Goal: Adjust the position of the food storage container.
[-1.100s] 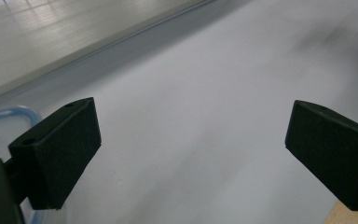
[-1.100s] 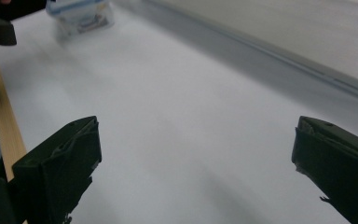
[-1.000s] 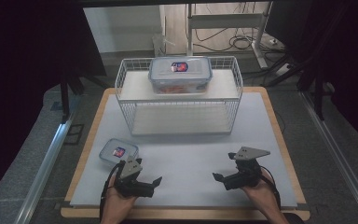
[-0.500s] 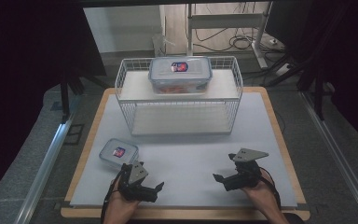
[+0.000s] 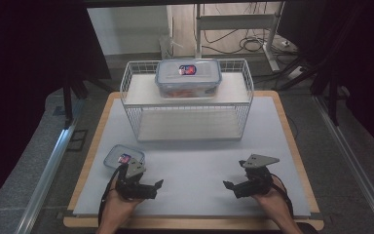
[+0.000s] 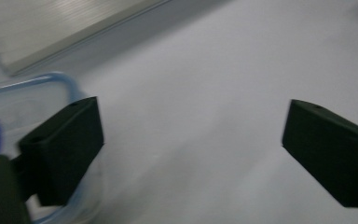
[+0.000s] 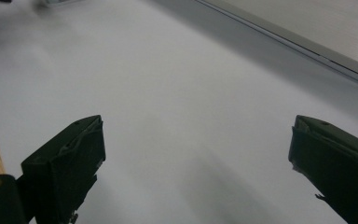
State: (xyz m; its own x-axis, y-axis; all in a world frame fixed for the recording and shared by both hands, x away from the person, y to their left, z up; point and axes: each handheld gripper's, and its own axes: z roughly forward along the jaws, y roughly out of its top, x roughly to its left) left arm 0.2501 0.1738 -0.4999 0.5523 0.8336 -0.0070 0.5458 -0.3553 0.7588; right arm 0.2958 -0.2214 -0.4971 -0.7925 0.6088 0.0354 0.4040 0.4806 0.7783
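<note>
A white mat (image 5: 195, 165) covers a wood-edged table (image 5: 292, 126), seen whole from the high view, with a wire rack (image 5: 187, 100) standing at its far side and a large lidded box (image 5: 188, 77) on the rack's top shelf — none of which the gripper views take in beyond a strip of pale shelf at their upper edges.

Near the table's front edge, the left gripper (image 5: 155, 186) and the right gripper (image 5: 228, 185) lie low over the mat, well apart, their tips turned toward each other across bare mat. A small lidded box (image 5: 123, 159) with a red-and-blue label sits on the mat just behind the left gripper, near the left edge.

The left gripper view, blurred, adds what the high view cannot settle — the small box (image 6: 23, 121) lies beside and behind the left-hand jaw, outside the gap, and only mat shows between the two jaws. Those jaws stand wide apart and hold nothing, though they have just been closing a little.

The right gripper view shows its own jaws (image 7: 193, 172) spread wide over bare mat, gripping nothing, with the wooden edge at the left.
</note>
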